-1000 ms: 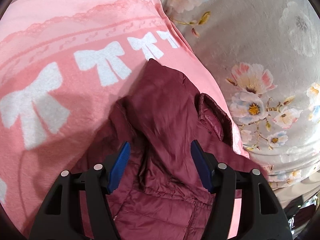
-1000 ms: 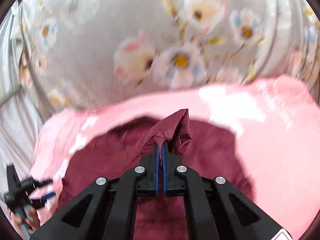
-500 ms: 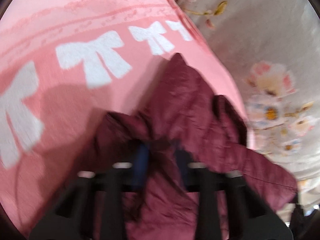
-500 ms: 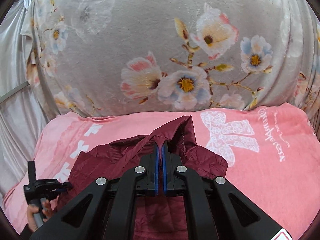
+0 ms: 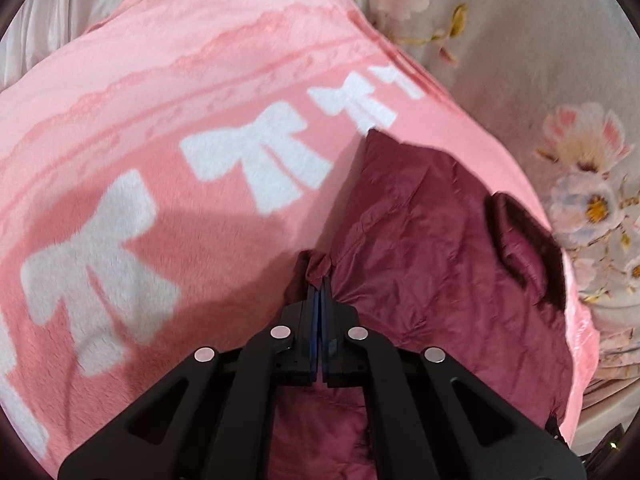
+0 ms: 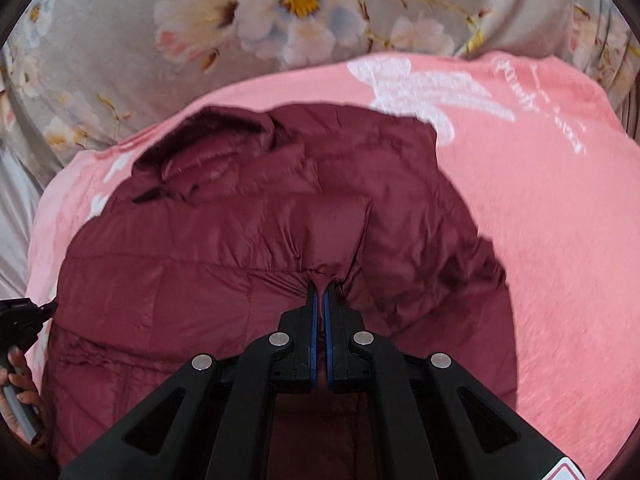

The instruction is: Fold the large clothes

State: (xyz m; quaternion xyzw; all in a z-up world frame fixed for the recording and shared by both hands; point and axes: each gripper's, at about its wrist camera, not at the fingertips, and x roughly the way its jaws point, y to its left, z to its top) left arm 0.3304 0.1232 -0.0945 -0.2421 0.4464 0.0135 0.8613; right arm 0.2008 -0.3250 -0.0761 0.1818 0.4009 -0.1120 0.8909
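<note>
A: Where is the garment?

B: The dark maroon quilted puffer jacket [image 6: 248,280] lies spread on a pink fleece blanket with white bows [image 5: 120,184], which covers a bed dressed in a grey floral sheet [image 6: 120,64]. From the left wrist view, the jacket [image 5: 440,264] sits on the blanket's right part, close to its edge, with the collar opening toward the sheet.

A: And the left gripper [image 5: 320,284]?

B: Its jaws are clenched on a small pinch of the jacket's fabric at the garment's left edge; a tuft of maroon cloth sticks out beyond the tips.

A: The right gripper [image 6: 321,286]?

B: Jaws clamped too, gripping a gathered fold of the jacket near the middle of its upper layer, with creases radiating from the pinch.

A: Anything else showing?

B: At the far left of the right wrist view, a hand [image 6: 18,384] holds the other gripper's handle beside the jacket.
</note>
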